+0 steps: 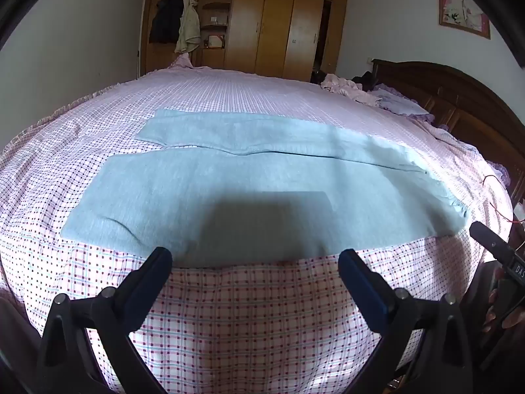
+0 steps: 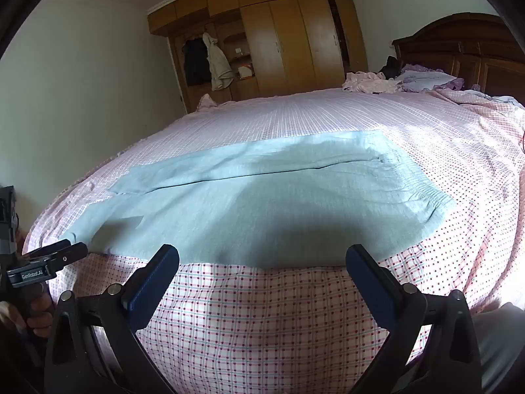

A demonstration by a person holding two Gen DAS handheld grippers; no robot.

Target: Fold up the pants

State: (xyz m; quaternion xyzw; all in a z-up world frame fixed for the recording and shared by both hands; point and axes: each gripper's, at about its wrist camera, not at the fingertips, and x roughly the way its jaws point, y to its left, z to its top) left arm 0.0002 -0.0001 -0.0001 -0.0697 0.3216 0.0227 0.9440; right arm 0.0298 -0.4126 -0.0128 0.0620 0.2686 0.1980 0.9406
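A wooden wardrobe (image 1: 262, 23) is seen against the far wall; in its open section a dark garment (image 1: 165, 19) and a pale jacket (image 1: 188, 24) are hung. The light blue pants (image 1: 249, 177) are laid flat on the checked bedspread (image 1: 249, 321), both legs stretched side by side, the elastic waistband (image 2: 423, 187) turned toward the dark headboard (image 1: 459, 98). A few soft creases are shown. The left gripper (image 1: 255, 261) is held just short of the near leg's edge, its jaws spread wide with nothing between them. The right gripper (image 2: 262, 257) is likewise spread and empty, poised at the same near edge, closer to the waistband.
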